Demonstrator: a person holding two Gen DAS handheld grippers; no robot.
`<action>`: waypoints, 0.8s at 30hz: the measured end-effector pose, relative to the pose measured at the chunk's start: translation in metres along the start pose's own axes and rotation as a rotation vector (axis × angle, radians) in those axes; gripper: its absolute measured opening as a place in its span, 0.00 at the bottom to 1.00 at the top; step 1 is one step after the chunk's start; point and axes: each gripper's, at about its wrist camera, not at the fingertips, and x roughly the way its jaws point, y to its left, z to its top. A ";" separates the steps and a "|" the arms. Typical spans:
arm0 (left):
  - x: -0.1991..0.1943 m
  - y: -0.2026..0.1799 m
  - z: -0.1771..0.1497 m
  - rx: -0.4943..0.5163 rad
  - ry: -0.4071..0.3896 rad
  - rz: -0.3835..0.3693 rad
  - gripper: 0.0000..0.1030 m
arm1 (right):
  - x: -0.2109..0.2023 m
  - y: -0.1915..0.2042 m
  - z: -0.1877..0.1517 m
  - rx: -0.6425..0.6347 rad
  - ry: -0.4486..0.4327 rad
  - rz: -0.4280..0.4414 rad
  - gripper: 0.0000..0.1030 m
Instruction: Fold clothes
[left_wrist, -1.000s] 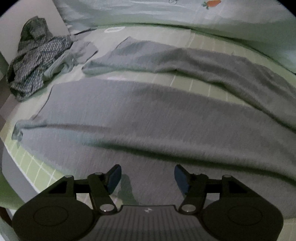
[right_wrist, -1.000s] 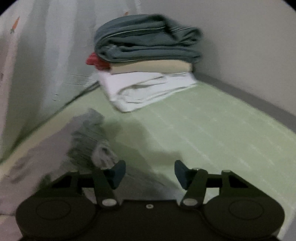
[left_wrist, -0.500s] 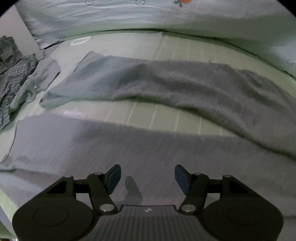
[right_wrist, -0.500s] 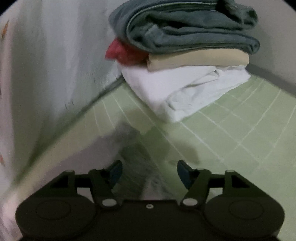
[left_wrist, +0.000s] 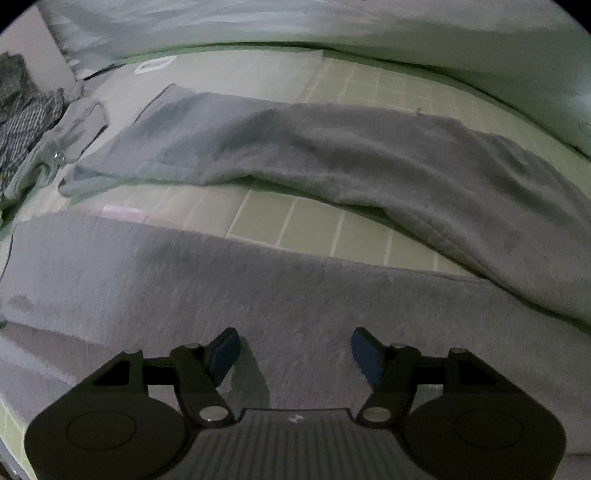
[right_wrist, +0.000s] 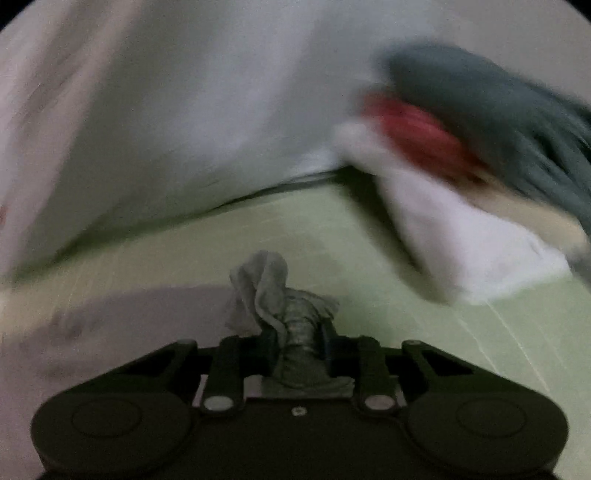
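A pair of grey trousers (left_wrist: 332, 158) lies spread on the green checked bed sheet (left_wrist: 314, 229), one leg running across the middle and the other under my left gripper (left_wrist: 293, 350). That gripper hovers just above the near leg, its jaws opening, nothing between the blue pads. In the right wrist view my right gripper (right_wrist: 299, 343) is closing on a bunched end of the grey trousers (right_wrist: 269, 291), which sticks up between its fingers and is pinched there.
A checked shirt (left_wrist: 22, 118) and a pale grey garment (left_wrist: 70, 136) lie at the far left. A pale quilt (left_wrist: 332, 26) runs along the back. Right of the right gripper, blurred, stands a stack of folded clothes (right_wrist: 461, 206), grey on top, white below.
My right gripper swung left past the folded stack and closed on the end of the grey trousers. My left gripper shifted right over the near leg and widened slightly.
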 end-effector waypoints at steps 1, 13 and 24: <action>0.000 0.001 0.000 -0.004 0.002 0.000 0.69 | 0.001 0.019 -0.009 -0.072 0.018 0.034 0.23; 0.001 0.004 -0.003 -0.036 -0.002 0.001 0.75 | -0.038 0.020 -0.033 -0.057 0.043 0.182 0.55; 0.002 0.005 -0.003 -0.045 0.001 0.012 0.81 | -0.020 -0.097 -0.041 0.094 0.173 0.050 0.46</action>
